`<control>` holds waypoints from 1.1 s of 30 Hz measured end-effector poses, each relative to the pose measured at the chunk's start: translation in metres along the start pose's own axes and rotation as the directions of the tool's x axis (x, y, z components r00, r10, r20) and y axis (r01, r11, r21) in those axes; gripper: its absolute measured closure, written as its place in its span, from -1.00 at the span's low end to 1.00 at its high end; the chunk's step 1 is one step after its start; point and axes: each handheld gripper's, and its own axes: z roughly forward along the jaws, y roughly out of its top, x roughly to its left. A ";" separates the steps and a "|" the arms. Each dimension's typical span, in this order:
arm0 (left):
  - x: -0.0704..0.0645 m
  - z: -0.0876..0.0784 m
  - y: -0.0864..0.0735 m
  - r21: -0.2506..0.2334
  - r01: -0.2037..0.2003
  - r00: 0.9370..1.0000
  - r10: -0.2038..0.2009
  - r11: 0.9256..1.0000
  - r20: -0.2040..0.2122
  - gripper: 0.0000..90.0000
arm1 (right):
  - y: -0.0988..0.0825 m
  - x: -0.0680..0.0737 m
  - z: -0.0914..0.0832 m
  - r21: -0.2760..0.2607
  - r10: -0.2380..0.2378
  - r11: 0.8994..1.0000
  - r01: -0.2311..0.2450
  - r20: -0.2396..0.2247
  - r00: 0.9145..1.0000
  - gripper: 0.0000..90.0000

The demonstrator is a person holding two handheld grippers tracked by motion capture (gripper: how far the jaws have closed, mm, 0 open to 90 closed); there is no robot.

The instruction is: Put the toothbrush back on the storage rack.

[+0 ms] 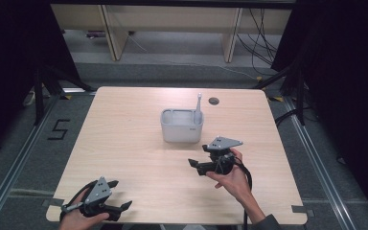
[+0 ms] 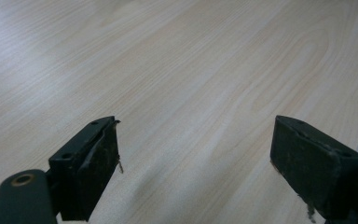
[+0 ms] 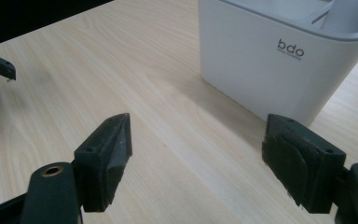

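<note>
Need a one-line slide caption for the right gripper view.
Open right gripper above the light wooden table, facing a white plastic "bdo" organiser bin.

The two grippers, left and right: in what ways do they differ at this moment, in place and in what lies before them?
The left gripper sits at the table's near left corner; the right gripper is nearer the middle, close to the white holder. Bare table lies before the left gripper; the holder lies just beyond the right gripper. Both are open, empty and hand-held.
</note>
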 end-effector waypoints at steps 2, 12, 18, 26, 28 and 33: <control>0.000 0.000 0.000 -0.004 0.007 1.000 -0.007 1.000 0.004 -0.67 | -0.002 0.001 -0.001 0.000 -0.012 1.000 0.012 -0.003 1.000 -0.45; -0.002 0.001 -0.001 -0.010 0.017 1.000 -0.017 1.000 0.005 -0.67 | -0.015 0.006 -0.002 0.019 0.016 1.000 -0.016 -0.014 1.000 -0.46; -0.002 0.001 -0.001 -0.009 0.017 1.000 -0.017 1.000 0.005 -0.67 | -0.022 0.008 -0.003 0.024 0.017 1.000 -0.016 -0.019 1.000 -0.48; -0.002 0.002 -0.001 -0.015 0.019 1.000 -0.018 1.000 0.008 -0.67 | -0.029 0.010 -0.005 0.034 0.005 0.999 -0.004 -0.035 0.999 -0.51; -0.002 0.001 -0.001 -0.007 0.017 1.000 -0.017 1.000 0.006 -0.67 | -0.031 0.011 -0.006 0.039 0.019 0.999 -0.018 -0.030 0.999 -0.53; -0.002 0.002 -0.001 -0.015 0.016 1.000 -0.016 1.000 0.007 -0.67 | -0.034 0.012 -0.008 0.031 0.017 0.999 -0.016 -0.034 0.999 -0.55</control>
